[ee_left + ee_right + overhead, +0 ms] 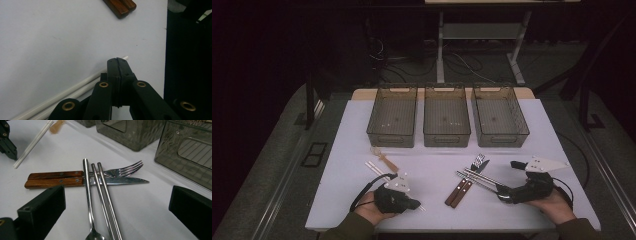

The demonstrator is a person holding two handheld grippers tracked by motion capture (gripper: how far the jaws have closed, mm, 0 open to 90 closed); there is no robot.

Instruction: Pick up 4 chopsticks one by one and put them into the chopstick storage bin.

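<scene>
White table (337, 200) in a dark room, three bins (446, 121) at the back, left gripper (117, 60) pinched closed over white chopsticks (75, 91), right gripper (117, 202) spread wide just before steel chopsticks (103, 195) crossing wood-handled knife (75, 181) and fork (125, 171)

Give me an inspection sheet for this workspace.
Surface: white table, level.
Job's things: wooden-handled knife and fork side by side, steel spoon and steel chopsticks laid across them; white chopsticks under the left hand-held gripper.
Clutter: small wooden spoon; three bins at the far edge.
Grippers: left hand-held gripper shut, empty; right hand-held gripper open, facing the cutlery.
Cables: black cable trailing from left; more on floor.
Surroundings: dark room, desk legs behind.
</scene>
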